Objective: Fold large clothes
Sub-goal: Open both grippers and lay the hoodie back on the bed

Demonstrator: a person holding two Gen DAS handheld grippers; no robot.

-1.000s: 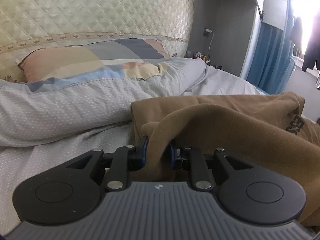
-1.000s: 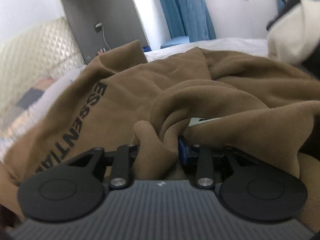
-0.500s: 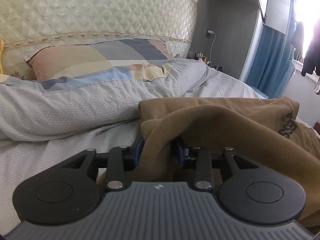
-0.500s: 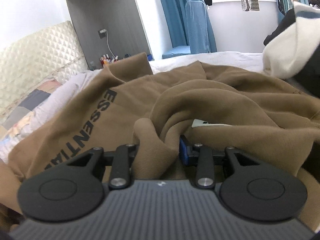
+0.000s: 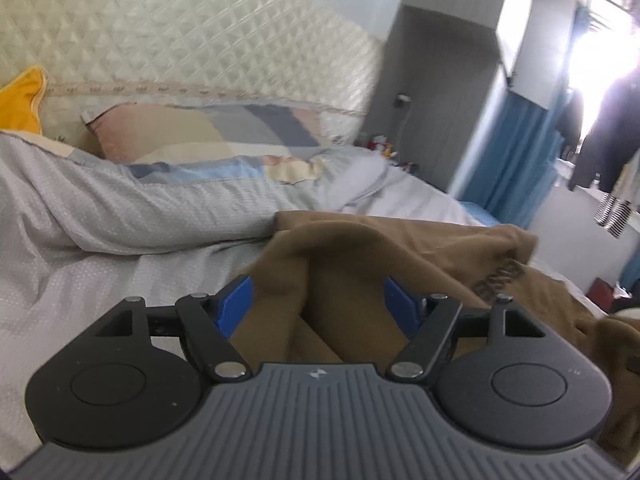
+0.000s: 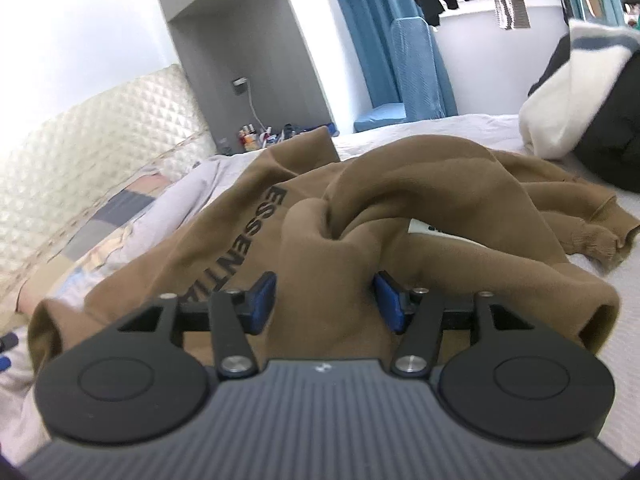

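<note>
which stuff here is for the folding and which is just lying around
For the job:
brown sweatshirt
left tongs, right tongs, both just opened, cloth still between them

Lying about:
pillow
quilt
white and black clothes
yellow cloth

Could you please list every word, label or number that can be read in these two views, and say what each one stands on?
"ESSENTI": black capitals on the brown sweatshirt in the right wrist view; the right gripper hides the rest.
Dark lettering on the same sweatshirt in the left wrist view: too blurred to read.
White tag in the sweatshirt's folds: its dark print is mostly hidden, unreadable.
</note>
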